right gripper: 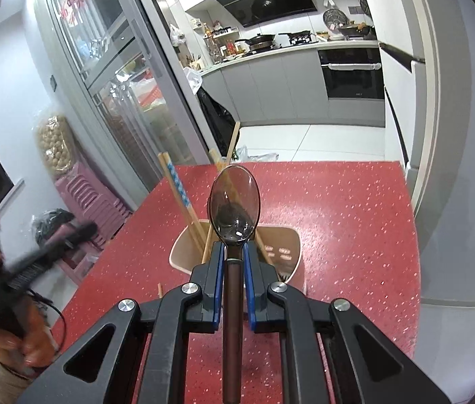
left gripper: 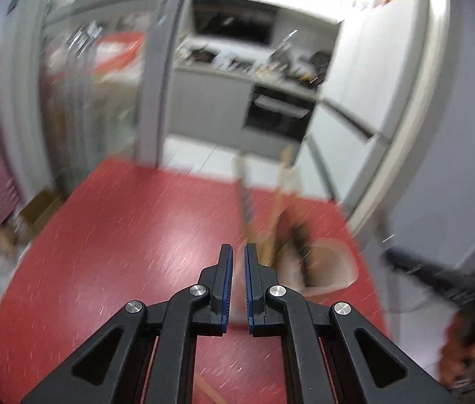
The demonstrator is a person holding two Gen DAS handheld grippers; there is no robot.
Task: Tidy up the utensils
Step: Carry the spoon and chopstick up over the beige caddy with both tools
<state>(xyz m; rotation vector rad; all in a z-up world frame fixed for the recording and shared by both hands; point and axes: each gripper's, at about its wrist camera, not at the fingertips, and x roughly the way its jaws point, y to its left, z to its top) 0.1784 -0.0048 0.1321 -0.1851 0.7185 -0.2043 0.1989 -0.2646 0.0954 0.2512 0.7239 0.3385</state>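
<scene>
Your right gripper (right gripper: pixel 234 252) is clamped on one spoon (right gripper: pixel 234 208), gripping it at the neck where the dark handle meets the bowl. The handle runs back between the jaws toward you; the smoky, see-through bowl points forward and sits above the holder (right gripper: pixel 284 245).

That one beige holder stands on the red table (right gripper: pixel 338 208), just beyond your right fingertips. In it you have at least four chopsticks: two with a blue-and-white pattern (right gripper: pixel 177 181) leaning to the left, and at least two plain wooden ones (right gripper: pixel 232 141) rising behind the spoon bowl. More sticks may be hidden by the spoon; you cannot count them surely. One more wooden stick end (right gripper: pixel 160 289) shows on the table beside the holder, near your left-hand jaw.

Your left gripper (left gripper: pixel 238 252) is nearly closed with a thin gap between its blue pads (left gripper: pixel 226 279), and nothing is in that gap. It hangs over bare red table (left gripper: pixel 119 235). Its view is blurred, but you can make out the holder (left gripper: pixel 331 269) just right of its tips, with the patterned sticks (left gripper: pixel 244 198) and a plain one (left gripper: pixel 279 195) standing up from it.

At the left edge of the right view, your left gripper (right gripper: pixel 52 245) appears as one dark blur beside the table
</scene>
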